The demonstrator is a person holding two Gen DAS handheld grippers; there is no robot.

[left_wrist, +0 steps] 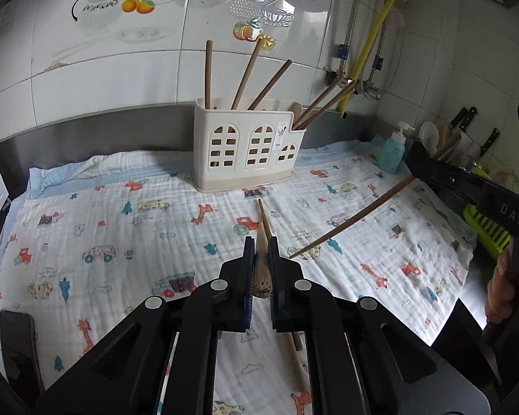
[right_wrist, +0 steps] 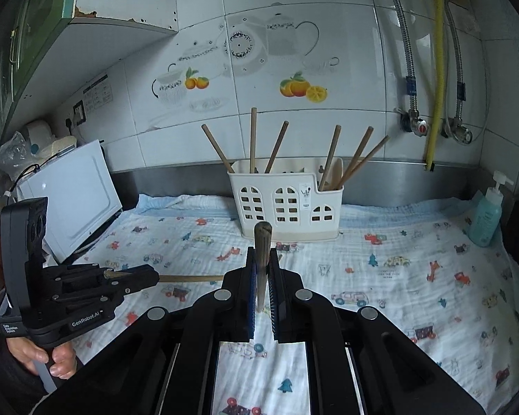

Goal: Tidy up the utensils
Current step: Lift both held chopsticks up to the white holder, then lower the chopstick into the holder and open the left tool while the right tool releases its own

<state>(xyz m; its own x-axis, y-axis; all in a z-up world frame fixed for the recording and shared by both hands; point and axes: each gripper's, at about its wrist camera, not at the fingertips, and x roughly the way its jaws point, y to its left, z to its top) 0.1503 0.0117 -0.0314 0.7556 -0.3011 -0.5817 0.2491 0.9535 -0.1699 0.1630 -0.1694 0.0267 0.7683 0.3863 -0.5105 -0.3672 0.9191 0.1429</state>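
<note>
A cream utensil holder (left_wrist: pixel 249 147) shaped like a house stands at the back of the cloth and holds several wooden chopsticks; it also shows in the right wrist view (right_wrist: pixel 283 204). My left gripper (left_wrist: pixel 261 247) is shut on a wooden chopstick (left_wrist: pixel 261 263) pointing at the holder. My right gripper (right_wrist: pixel 263 257) is shut on another wooden chopstick (right_wrist: pixel 262 252), whose thick end points forward. In the left wrist view that chopstick (left_wrist: pixel 356 218) slants down from the right gripper's fingers (left_wrist: pixel 443 176). Another chopstick (left_wrist: pixel 292 342) lies on the cloth under my left gripper.
A white cloth (left_wrist: pixel 121 228) with cartoon prints covers the counter. A blue soap pump bottle (left_wrist: pixel 392 150) stands at the right, with a knife rack (left_wrist: pixel 467 138) behind it. A white appliance (right_wrist: pixel 76 197) stands at the left. A phone (left_wrist: pixel 17 342) lies at the cloth's left edge.
</note>
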